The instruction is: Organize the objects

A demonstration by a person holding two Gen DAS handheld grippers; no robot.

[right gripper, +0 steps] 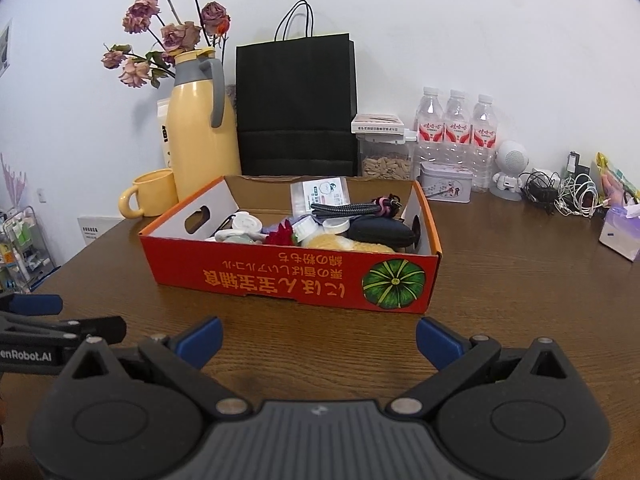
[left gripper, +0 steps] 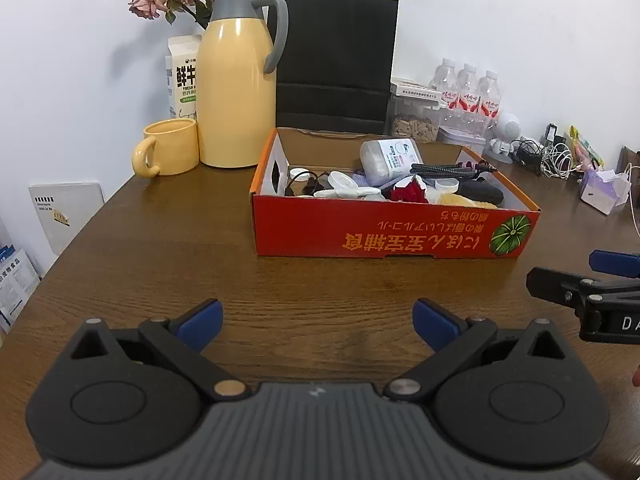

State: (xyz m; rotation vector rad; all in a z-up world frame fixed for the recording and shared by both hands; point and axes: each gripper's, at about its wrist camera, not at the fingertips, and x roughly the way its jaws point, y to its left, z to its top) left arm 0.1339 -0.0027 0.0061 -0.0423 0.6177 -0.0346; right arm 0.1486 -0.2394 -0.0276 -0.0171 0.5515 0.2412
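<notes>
A red cardboard box [left gripper: 384, 240] [right gripper: 288, 280] stands on the brown wooden table. It holds small items: a clear bottle [left gripper: 390, 158], a braided cable [left gripper: 448, 170] [right gripper: 344, 209], a red flower [left gripper: 410, 192] [right gripper: 282, 237], white lids [left gripper: 344, 182], a black pouch [right gripper: 380, 232]. My left gripper [left gripper: 318, 322] is open and empty, low over the table in front of the box. My right gripper [right gripper: 319, 340] is open and empty, also in front of the box. The right gripper shows at the right edge of the left wrist view [left gripper: 592, 292]; the left gripper shows at the left edge of the right wrist view [right gripper: 60, 328].
Behind the box stand a yellow thermos jug [left gripper: 236, 80] [right gripper: 198, 124], a yellow mug [left gripper: 168, 146] [right gripper: 152, 194], a black paper bag [left gripper: 336, 64] [right gripper: 296, 108], three water bottles [right gripper: 456, 128], a tin [right gripper: 446, 186] and a seed jar [right gripper: 386, 158]. Cables [right gripper: 568, 196] and a tissue pack [right gripper: 620, 236] lie at the right.
</notes>
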